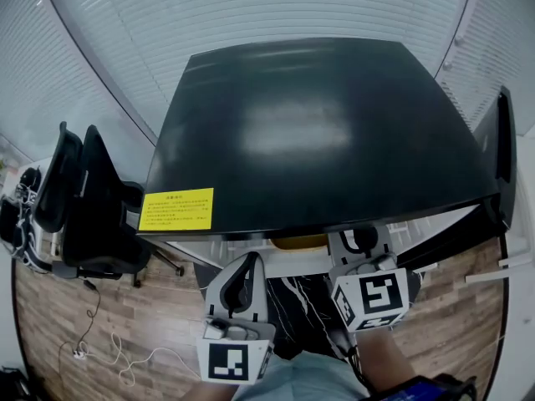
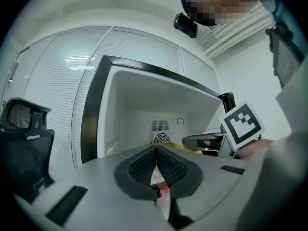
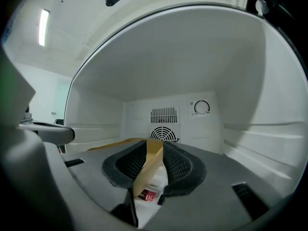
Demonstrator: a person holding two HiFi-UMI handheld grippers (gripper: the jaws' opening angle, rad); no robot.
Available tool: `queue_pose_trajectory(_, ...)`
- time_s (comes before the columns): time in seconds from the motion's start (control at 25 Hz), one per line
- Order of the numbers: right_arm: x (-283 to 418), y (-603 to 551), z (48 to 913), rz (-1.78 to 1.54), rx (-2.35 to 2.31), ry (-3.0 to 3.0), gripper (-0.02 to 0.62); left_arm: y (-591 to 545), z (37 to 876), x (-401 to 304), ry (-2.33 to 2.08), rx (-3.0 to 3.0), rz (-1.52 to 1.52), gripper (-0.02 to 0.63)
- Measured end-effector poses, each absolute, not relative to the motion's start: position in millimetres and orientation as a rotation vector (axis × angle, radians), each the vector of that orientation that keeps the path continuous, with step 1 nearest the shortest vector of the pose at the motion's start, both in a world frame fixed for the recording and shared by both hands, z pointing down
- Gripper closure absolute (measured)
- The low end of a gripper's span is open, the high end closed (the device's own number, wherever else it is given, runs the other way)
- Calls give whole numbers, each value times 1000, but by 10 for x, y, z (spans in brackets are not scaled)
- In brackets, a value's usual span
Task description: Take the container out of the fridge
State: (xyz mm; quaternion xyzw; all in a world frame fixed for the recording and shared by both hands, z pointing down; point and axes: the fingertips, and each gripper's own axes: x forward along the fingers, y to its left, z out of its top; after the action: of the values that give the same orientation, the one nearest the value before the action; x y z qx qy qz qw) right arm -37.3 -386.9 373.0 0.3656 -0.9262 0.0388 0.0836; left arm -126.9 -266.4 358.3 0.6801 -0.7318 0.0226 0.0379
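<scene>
Two tongs, one job: your right tongs (image 3: 156, 146) stand apart astride the rim of the brown paper container (image 3: 150, 163), deep inside the mini fridge (image 3: 255, 129) — close squarely on that thin wall before lifting out. Your left tongs (image 2: 157, 153), pressed together and empty, wait outside.

Both grippers are held low in front of the person, side by side and pointing forward, the right gripper (image 1: 359, 237) reaching further ahead than the left gripper (image 1: 247, 264), which hangs back and a little lower. The left gripper's jaws stand together, their ribbed pads (image 2: 144, 163) meeting at the tips with nothing between them. The right gripper's jaws stand apart, level and aimed straight ahead; the thin tan wall of the container (image 3: 150, 165) stands upright in the gap, closer to the left pad, and neither pad presses on it. The right hand (image 1: 386, 351) shows just behind that gripper's marker cube (image 1: 373, 296)
</scene>
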Motion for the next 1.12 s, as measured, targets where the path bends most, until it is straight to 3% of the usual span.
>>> queue_pose_trajectory(1.12, -239, -3683, 3832, 135, 1117, -2689, 496, -2585, 3542, -1230, -2228, 2117, 51, 592)
